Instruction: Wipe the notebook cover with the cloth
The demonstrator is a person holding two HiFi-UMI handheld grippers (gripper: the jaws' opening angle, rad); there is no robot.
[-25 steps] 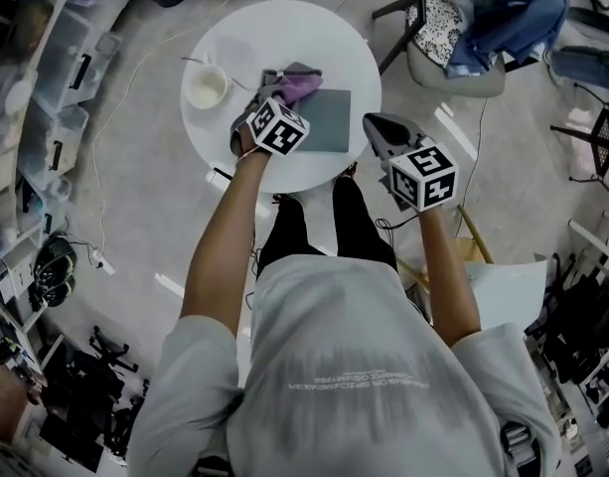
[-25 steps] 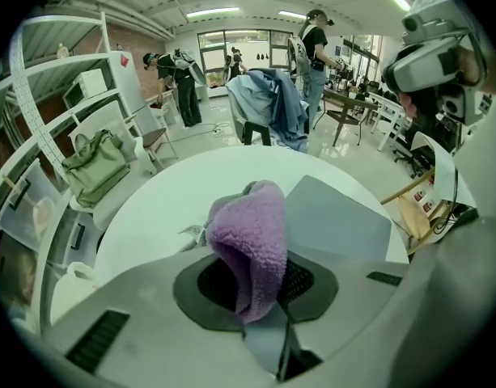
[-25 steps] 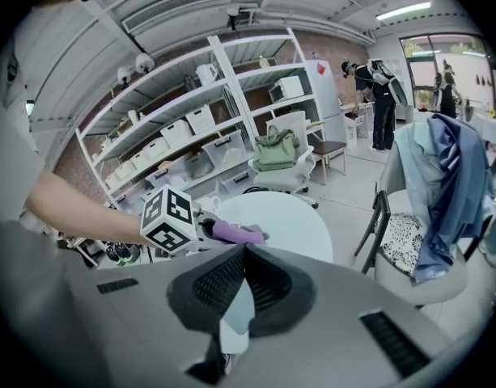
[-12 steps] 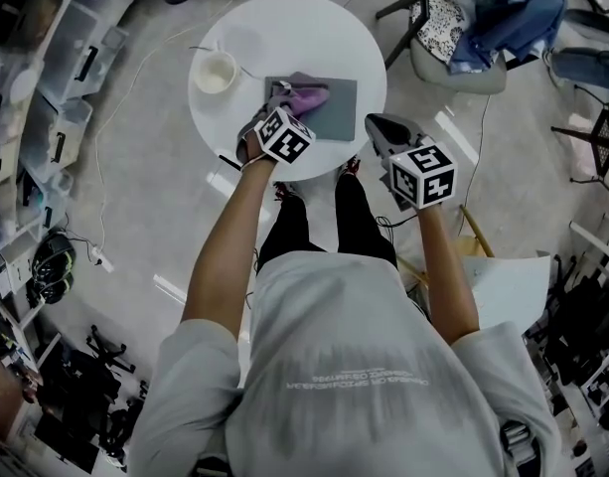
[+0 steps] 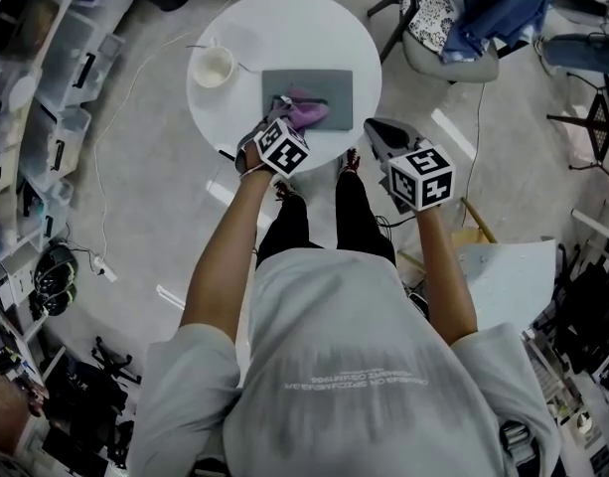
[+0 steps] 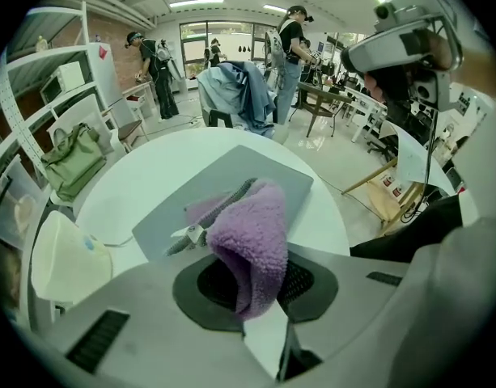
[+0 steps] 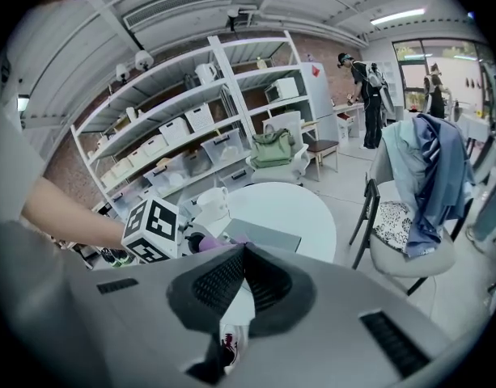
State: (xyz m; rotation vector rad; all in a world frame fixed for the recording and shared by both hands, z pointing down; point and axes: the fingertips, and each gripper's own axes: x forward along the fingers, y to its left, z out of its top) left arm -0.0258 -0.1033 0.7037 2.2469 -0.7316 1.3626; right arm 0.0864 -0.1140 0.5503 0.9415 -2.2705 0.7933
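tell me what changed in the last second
The left gripper, shut on the cloth throughout, dragged it from the notebook's far left corner toward the person, onto the cover's near left part. The right gripper stayed shut and empty beside the table; the cup kept its place.

It looked like a lab or workroom; white shelving [image 7: 215,95] held storage boxes [image 7: 199,118] against a brick wall [image 6: 61,35]; strip lights [image 6: 195,3] ran overhead; other people [image 6: 290,43] stood beyond; a cable [image 5: 125,92] crossed the floor.
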